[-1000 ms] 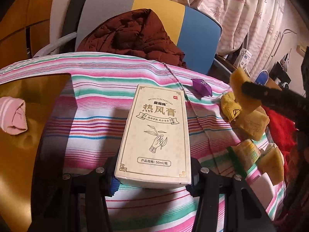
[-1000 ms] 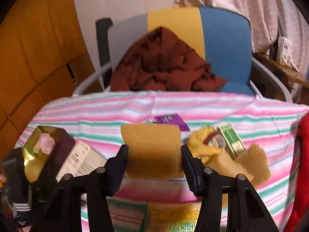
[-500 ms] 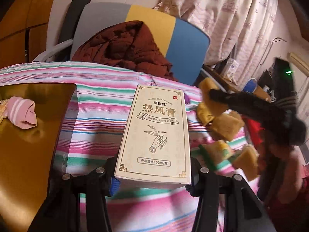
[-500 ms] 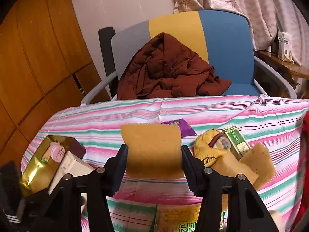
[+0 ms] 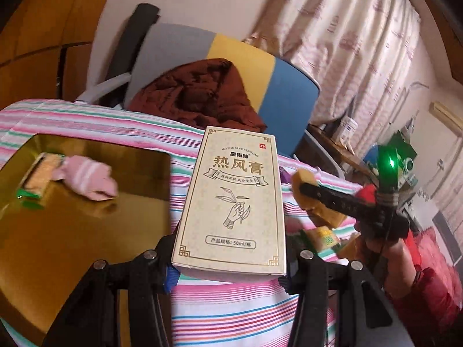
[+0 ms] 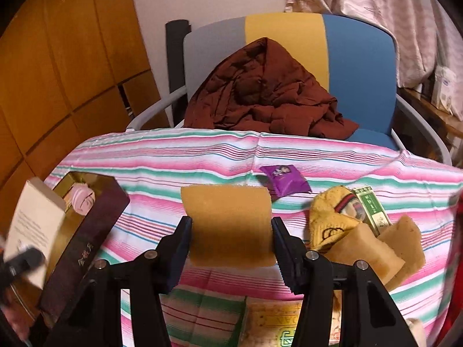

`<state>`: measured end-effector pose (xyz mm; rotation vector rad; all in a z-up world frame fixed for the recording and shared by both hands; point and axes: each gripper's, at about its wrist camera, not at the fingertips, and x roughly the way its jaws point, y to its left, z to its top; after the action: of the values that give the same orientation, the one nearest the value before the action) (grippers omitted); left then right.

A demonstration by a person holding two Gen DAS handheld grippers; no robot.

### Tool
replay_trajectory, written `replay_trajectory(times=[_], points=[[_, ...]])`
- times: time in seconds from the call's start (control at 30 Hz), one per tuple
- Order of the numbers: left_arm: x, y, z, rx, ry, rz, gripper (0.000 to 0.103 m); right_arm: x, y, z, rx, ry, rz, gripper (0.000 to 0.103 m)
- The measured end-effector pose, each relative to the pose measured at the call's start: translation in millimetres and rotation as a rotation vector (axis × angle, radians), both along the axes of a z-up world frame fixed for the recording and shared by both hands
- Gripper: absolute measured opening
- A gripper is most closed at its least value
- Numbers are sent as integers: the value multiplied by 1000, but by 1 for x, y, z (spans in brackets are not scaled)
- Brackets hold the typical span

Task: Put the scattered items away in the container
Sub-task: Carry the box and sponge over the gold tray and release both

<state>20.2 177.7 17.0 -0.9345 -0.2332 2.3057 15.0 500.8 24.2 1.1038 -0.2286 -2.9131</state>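
Observation:
My left gripper (image 5: 228, 271) is shut on a cream carton (image 5: 234, 202) printed with gold characters, held above the striped cloth at the right edge of the gold-lined container (image 5: 58, 231). A pink sock (image 5: 89, 179) and a green-edged packet (image 5: 40, 176) lie inside the container. My right gripper (image 6: 231, 237) is shut on a yellow sponge (image 6: 228, 225) above the cloth. In the right wrist view the container's dark wall (image 6: 86, 243) is at the left, with the carton (image 6: 31, 219) beside it.
On the striped cloth lie a purple sachet (image 6: 285, 179), a yellow sock (image 6: 332, 217), a green box (image 6: 373, 211), more sponges (image 6: 376, 248) and a yellow packet (image 6: 275, 326). Behind the table is a chair holding a brown jacket (image 6: 266, 92). Curtains hang at the right.
My left gripper has risen and swung with the carton, so more of the container's inside and its packet now show. The right gripper and sponge have barely shifted.

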Motion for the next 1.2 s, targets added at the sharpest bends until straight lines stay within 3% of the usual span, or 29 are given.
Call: replay_trajectory(times=[0.3, 0.43, 0.57, 0.7, 0.93, 1.1, 1.2], points=[[-19, -75, -8, -26, -44, 130, 52, 2, -34, 2, 49, 35, 121, 55], [-31, -102, -23, -69, -114, 165, 52, 2, -59, 11, 138, 61, 151, 55], [-44, -125, -34, -99, -178, 187, 52, -6, -95, 24, 66, 65, 223, 55], [-56, -141, -39, -100, -220, 198, 52, -18, -148, 38, 81, 73, 327, 56], [-74, -167, -56, -162, -302, 215, 52, -56, -230, 30, 230, -33, 445, 56], [-87, -183, -65, -199, -337, 238, 52, -83, -252, 7, 286, -137, 455, 56], [-91, -183, -64, -277, -311, 247, 52, -94, -258, -4, 318, -171, 448, 56]])
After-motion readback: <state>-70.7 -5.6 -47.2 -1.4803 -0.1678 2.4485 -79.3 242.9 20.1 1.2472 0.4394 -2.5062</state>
